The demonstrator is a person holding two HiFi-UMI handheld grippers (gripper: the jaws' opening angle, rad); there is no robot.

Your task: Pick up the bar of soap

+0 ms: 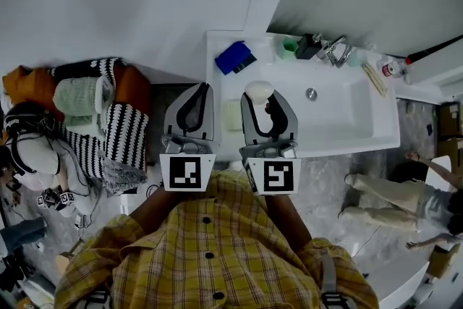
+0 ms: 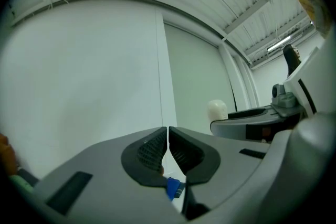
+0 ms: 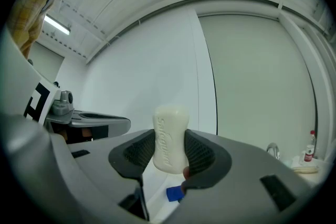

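The cream-white oval bar of soap [image 3: 170,136] stands pinched at its waist in the right gripper [image 3: 170,153], long axis along the jaws, over the white basin's [image 1: 362,134] left rim, while the left gripper [image 2: 168,147] hangs just beside, closed on nothing.

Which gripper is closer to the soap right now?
Right. The right gripper grips the soap between its jaws; the left gripper is shut, empty, off to the soap's left.

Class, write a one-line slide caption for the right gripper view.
Right gripper shut on a white soap bar, held upright between its jaws in front of a pale wall.
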